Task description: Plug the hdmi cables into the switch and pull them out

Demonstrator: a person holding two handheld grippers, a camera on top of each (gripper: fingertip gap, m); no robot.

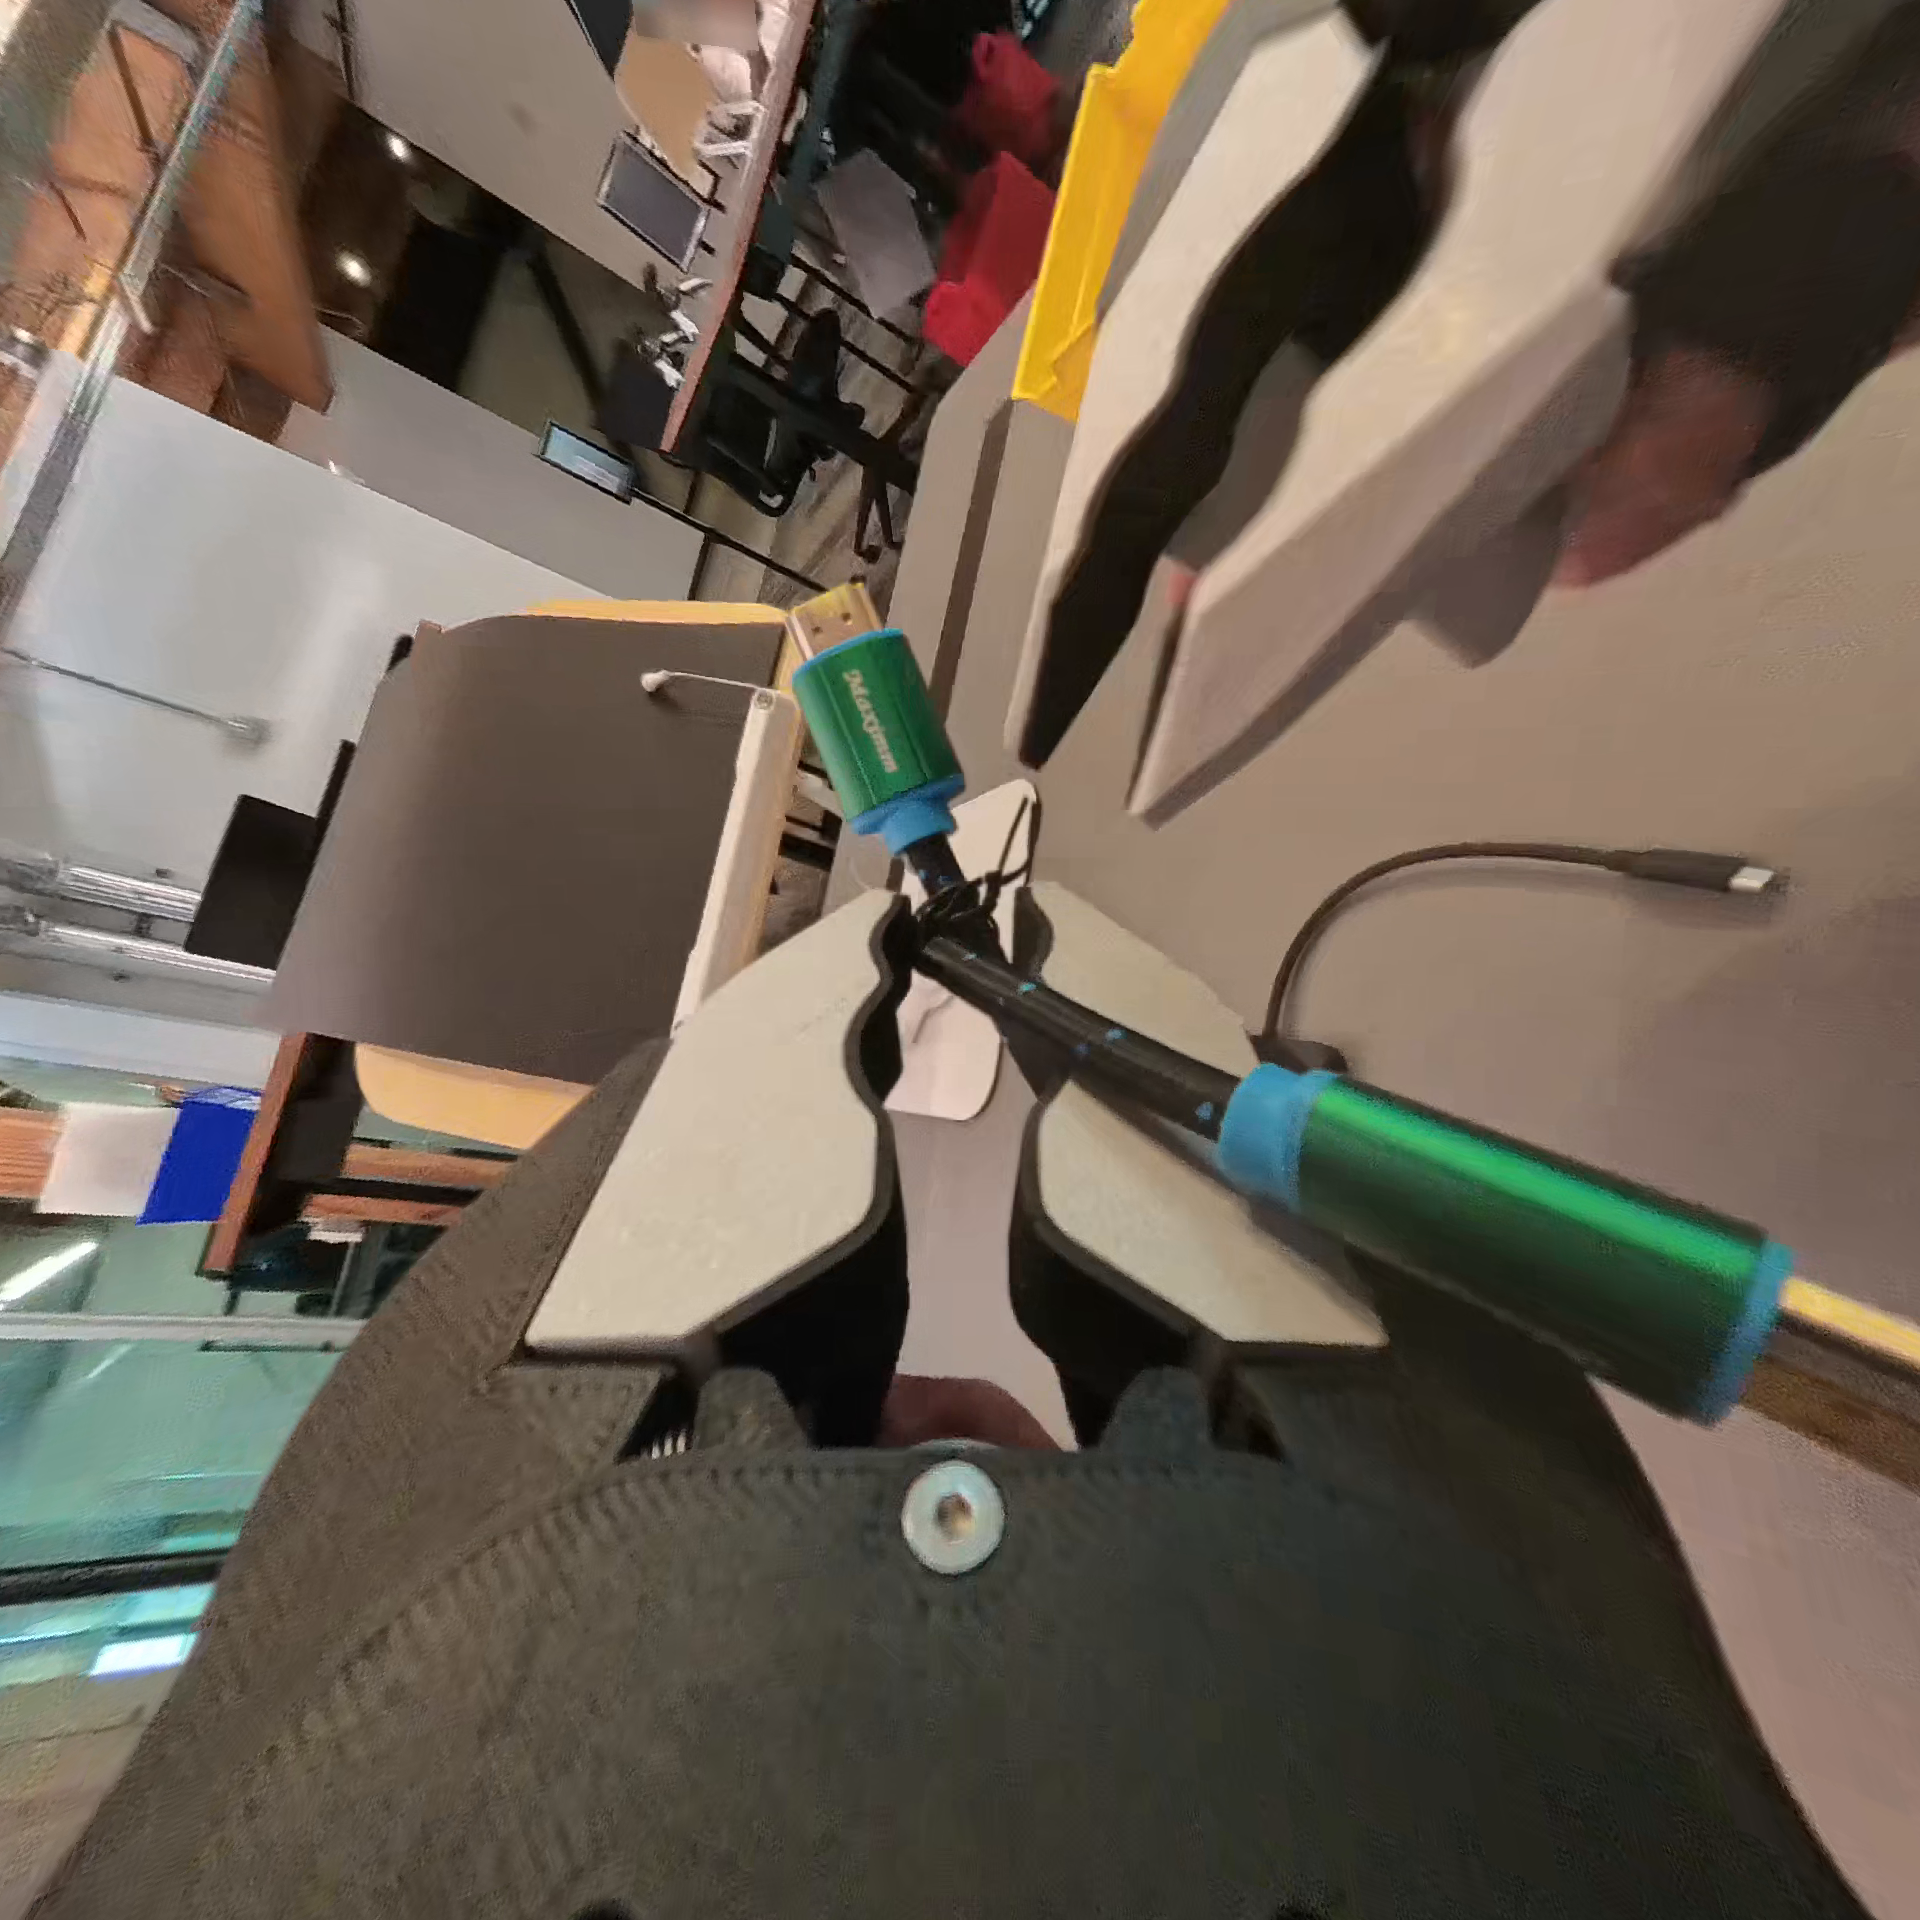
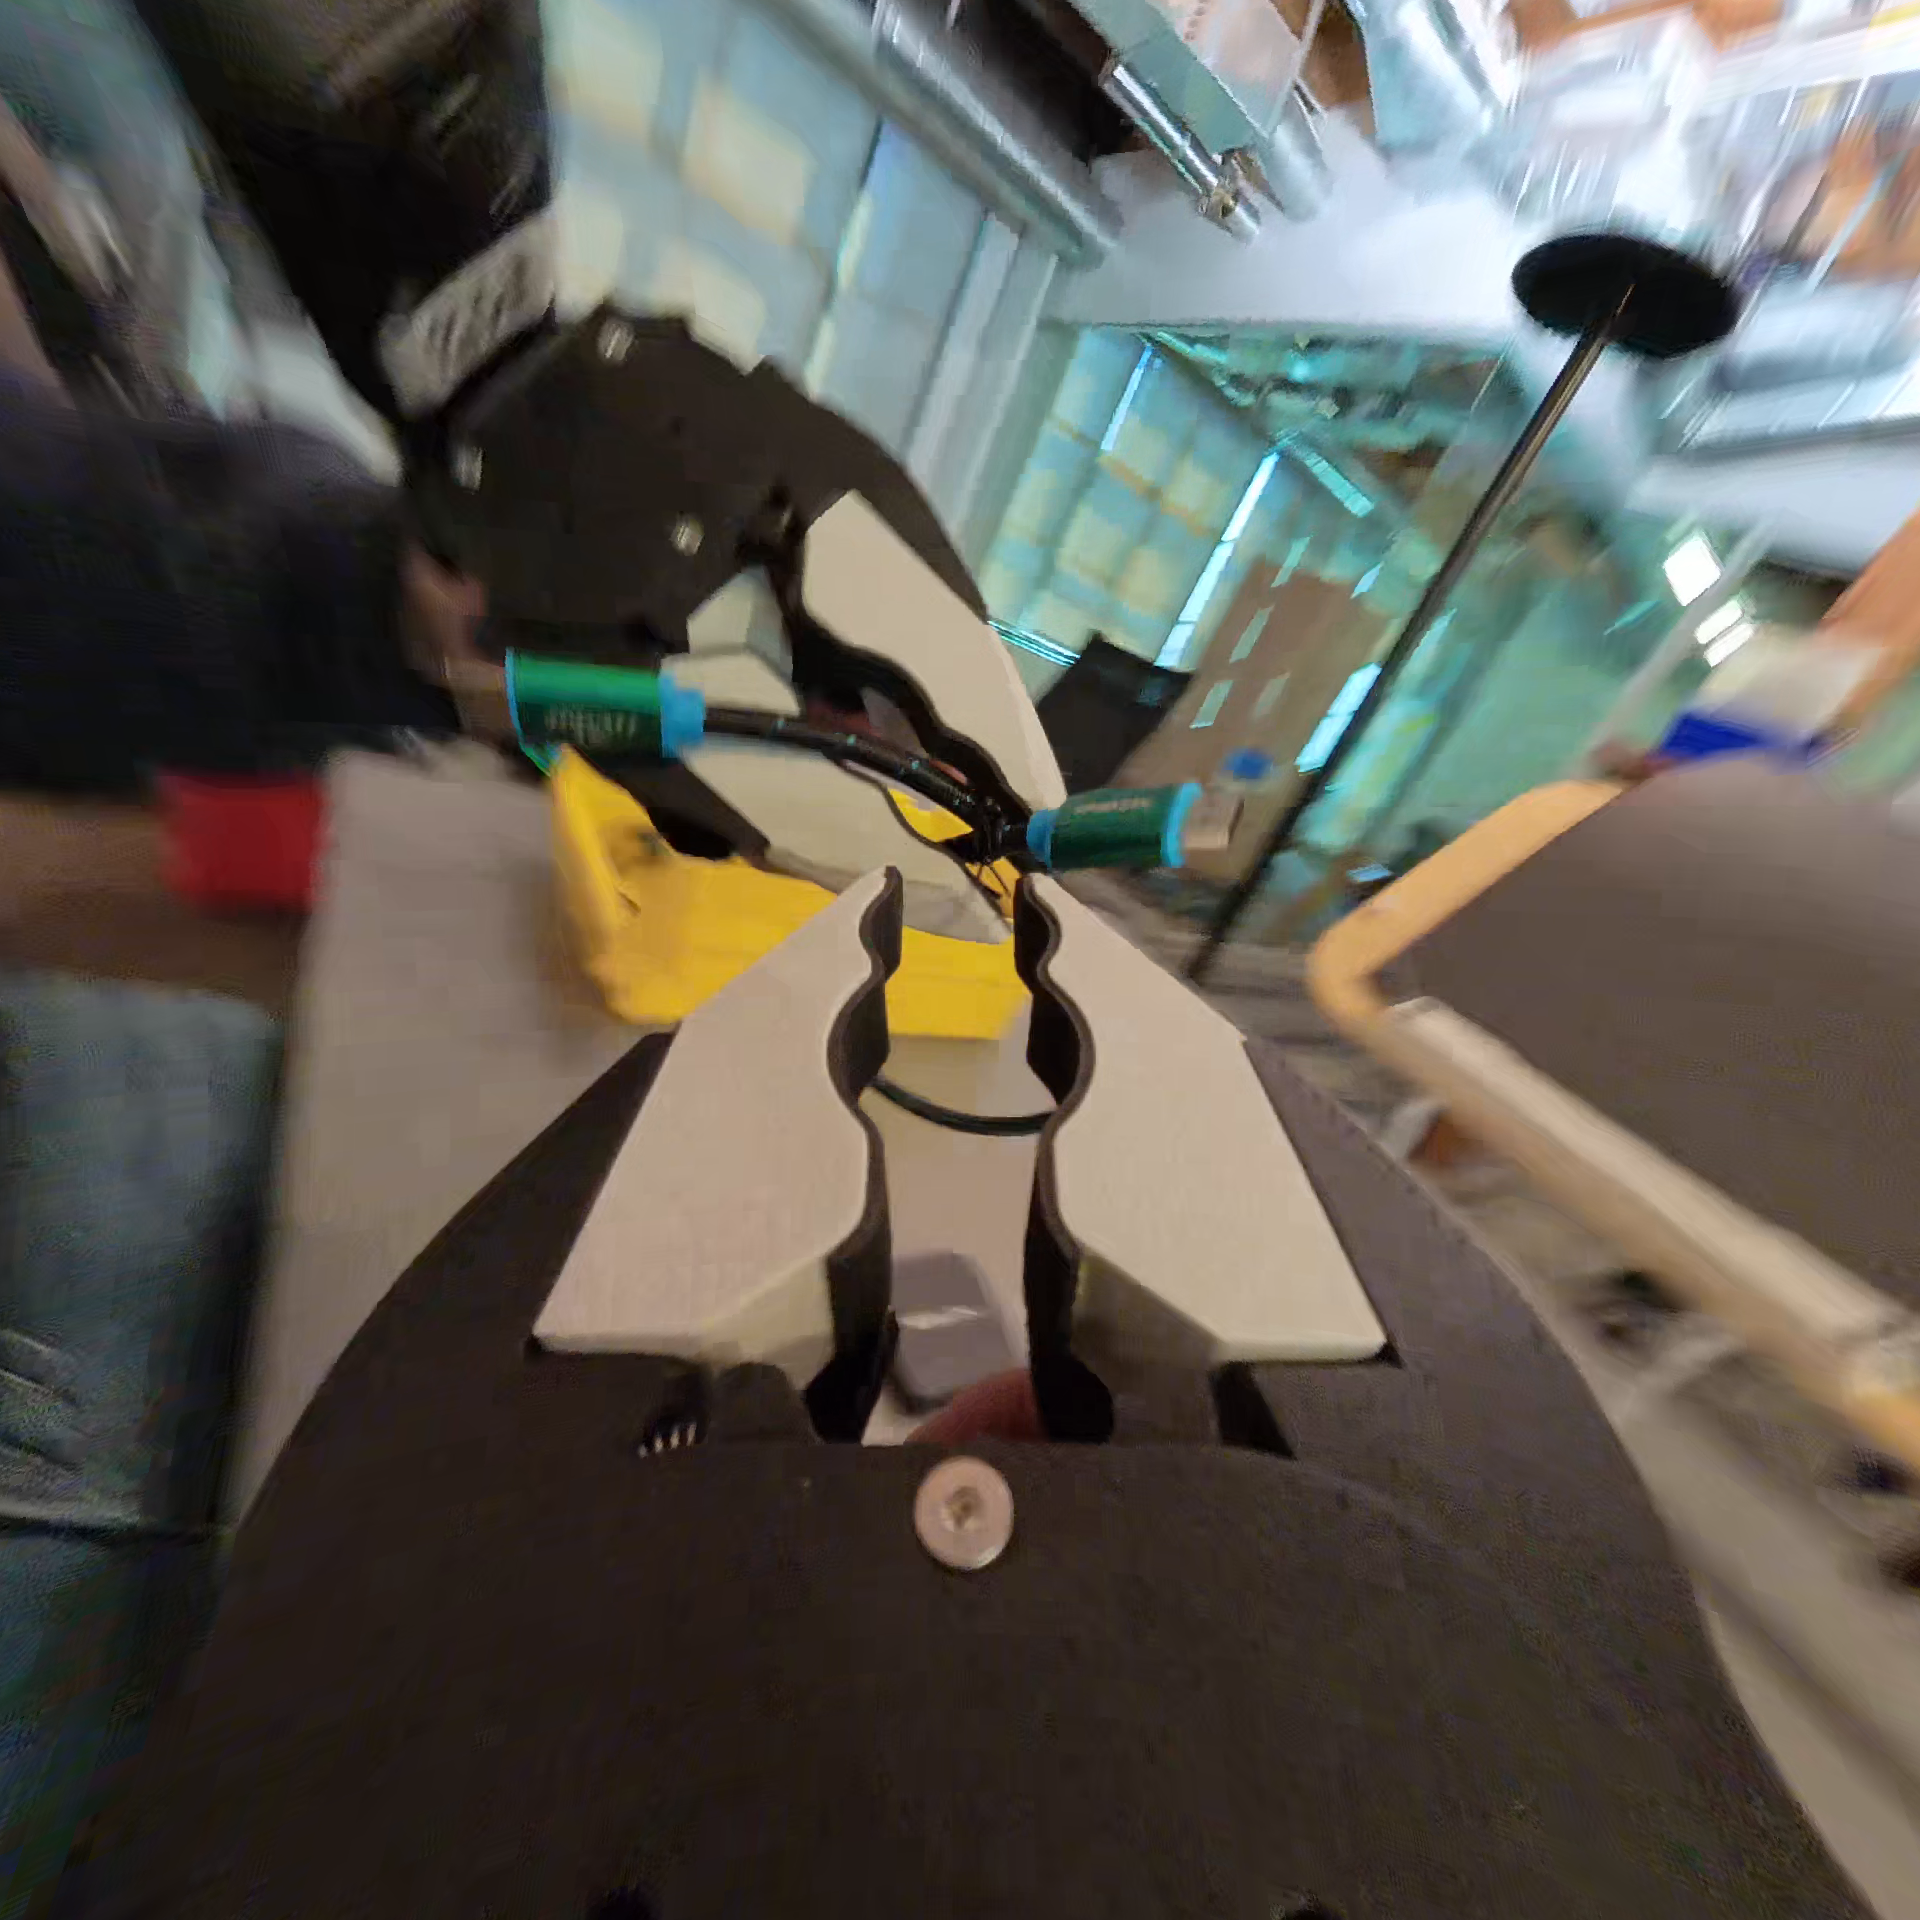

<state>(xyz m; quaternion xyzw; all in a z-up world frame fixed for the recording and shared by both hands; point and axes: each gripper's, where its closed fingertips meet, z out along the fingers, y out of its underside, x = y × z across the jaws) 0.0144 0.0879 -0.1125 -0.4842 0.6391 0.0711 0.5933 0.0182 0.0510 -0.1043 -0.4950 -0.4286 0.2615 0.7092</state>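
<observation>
Left gripper [image 1: 961, 914] pinching HDMI cable [image 1: 1049, 1013] mid-length, plugs pointing apart; right gripper [image 2: 956, 894] slightly parted, empty, just beside it.

wrist views facing, sharing green plugs [image 1: 878, 736]

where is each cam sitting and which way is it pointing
Left wrist view: rides the left gripper, looking along its fingers over the grey table; fingertips clamp the black cable between two green HDMI plugs; the right gripper hangs ahead.
Right wrist view: rides the right gripper, which is open and empty, facing the left gripper and a yellow bin.
Shared: the cable, both grippers, the bin.
</observation>
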